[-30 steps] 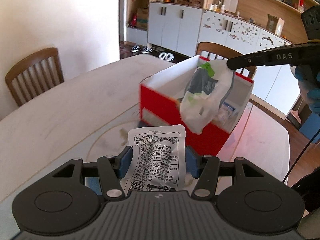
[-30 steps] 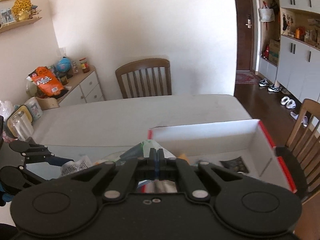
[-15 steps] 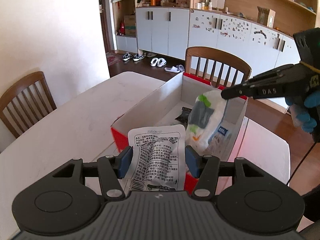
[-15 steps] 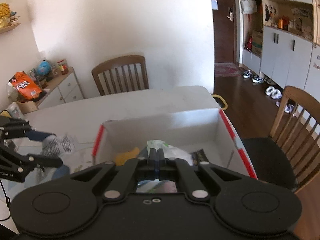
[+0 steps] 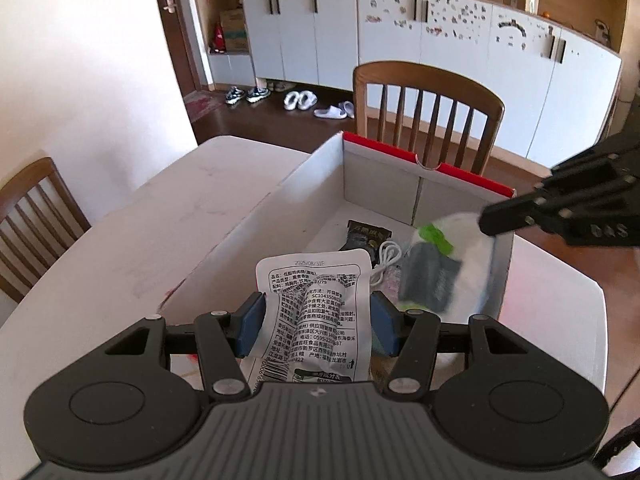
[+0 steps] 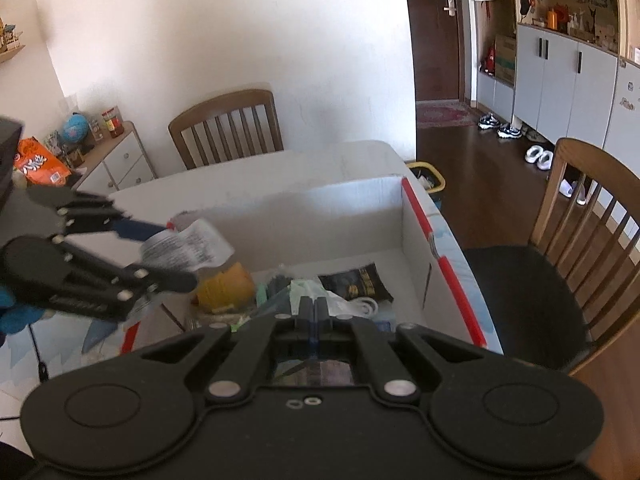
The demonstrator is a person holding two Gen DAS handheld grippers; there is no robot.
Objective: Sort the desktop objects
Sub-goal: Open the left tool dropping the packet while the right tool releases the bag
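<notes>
My left gripper [image 5: 314, 322] is shut on a white printed snack packet [image 5: 316, 312] and holds it over the near end of a red-and-white cardboard box [image 5: 400, 188]. My right gripper [image 6: 315, 312] is shut on a white bag with grey and green print [image 5: 444, 268], held low inside the box's right side. In the right wrist view the left gripper [image 6: 172, 256] and its packet [image 6: 188, 248] hang over the box's left wall. Inside the box lie a dark packet [image 6: 356, 286], a white cable [image 6: 364, 307] and a yellow object [image 6: 226, 288].
The box [image 6: 420, 216] stands on a white table [image 5: 140, 232]. Wooden chairs stand behind the box [image 5: 428, 116], at the table's left [image 5: 32, 220] and at the right [image 6: 576, 248]. A side cabinet with clutter [image 6: 100, 152] stands by the wall.
Both grippers moved over the box. The right gripper lowered the white bag from above the rim down into the box; the left gripper carried its packet forward over the near wall.
</notes>
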